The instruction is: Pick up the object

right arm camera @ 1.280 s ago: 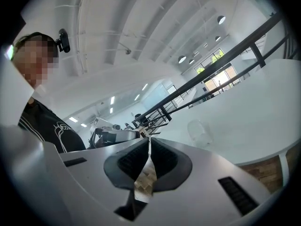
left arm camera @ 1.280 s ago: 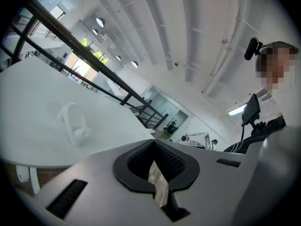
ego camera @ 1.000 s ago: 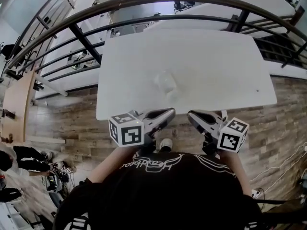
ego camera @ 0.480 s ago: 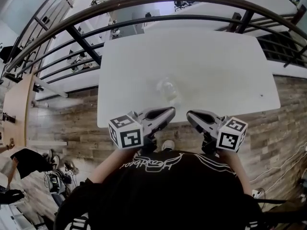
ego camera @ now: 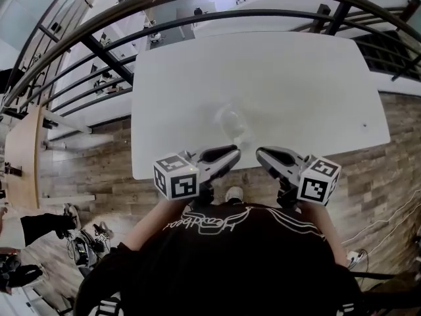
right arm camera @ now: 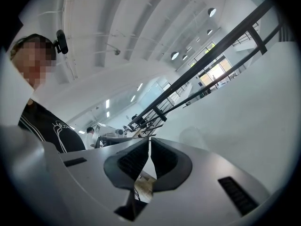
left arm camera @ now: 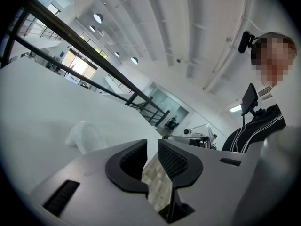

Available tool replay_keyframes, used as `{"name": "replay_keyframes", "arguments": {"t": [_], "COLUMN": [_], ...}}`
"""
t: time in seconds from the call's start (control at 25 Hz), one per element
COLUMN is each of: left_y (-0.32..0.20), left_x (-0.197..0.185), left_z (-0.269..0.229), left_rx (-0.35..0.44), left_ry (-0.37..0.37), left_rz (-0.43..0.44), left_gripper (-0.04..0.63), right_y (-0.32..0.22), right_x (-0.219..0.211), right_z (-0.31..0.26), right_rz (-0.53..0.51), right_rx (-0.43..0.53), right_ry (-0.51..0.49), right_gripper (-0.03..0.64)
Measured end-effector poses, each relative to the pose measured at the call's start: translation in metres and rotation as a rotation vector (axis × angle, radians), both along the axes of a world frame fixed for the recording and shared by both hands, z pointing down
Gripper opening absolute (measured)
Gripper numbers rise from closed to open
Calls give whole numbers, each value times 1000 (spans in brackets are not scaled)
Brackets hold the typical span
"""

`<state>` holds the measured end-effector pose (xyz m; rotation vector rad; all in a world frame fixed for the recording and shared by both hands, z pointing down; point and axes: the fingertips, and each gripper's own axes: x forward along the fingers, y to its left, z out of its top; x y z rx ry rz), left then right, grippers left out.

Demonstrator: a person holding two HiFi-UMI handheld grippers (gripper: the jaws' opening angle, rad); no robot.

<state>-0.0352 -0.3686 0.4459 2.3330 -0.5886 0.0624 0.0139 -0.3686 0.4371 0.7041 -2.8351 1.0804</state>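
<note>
White table (ego camera: 296,78) ahead: left claw (left arm camera: 152,147) just opening slightly, empty; right claw (right arm camera: 149,145) closed, empty.

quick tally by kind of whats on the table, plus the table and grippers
clear cup: 1
white table: 1
grippers: 2 (left gripper, jaws just been opening, nothing between them; right gripper, nothing between its jaws)
total: 4
</note>
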Motion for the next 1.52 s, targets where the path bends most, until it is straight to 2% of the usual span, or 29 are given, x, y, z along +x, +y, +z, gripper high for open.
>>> {"name": "replay_keyframes", "arguments": {"t": [0.08, 0.2, 0.48, 0.84, 1.52], "left_y": [-7, -23, -65, -81, -108], "left_x": [3, -1, -27, -50, -42], "left_z": [9, 23, 77, 139, 161], "left_rx": [-22, -48, -146, -253, -359], "left_ry": [0, -18, -139, -295, -235], "left_rz": [10, -21, -178, -291, -285], "left_gripper": [117, 150, 163, 163, 138], "right_y": [-6, -14, -28, -30, -59], "right_x": [4, 5, 6, 12, 8], "right_z": [7, 17, 27, 43, 54], "right_rz": [15, 27, 51, 83, 80], "right_rx": [-15, -34, -52, -85, -108], "right_ry": [-2, -1, 10, 17, 13], "right_gripper": [21, 21, 21, 21, 21]}}
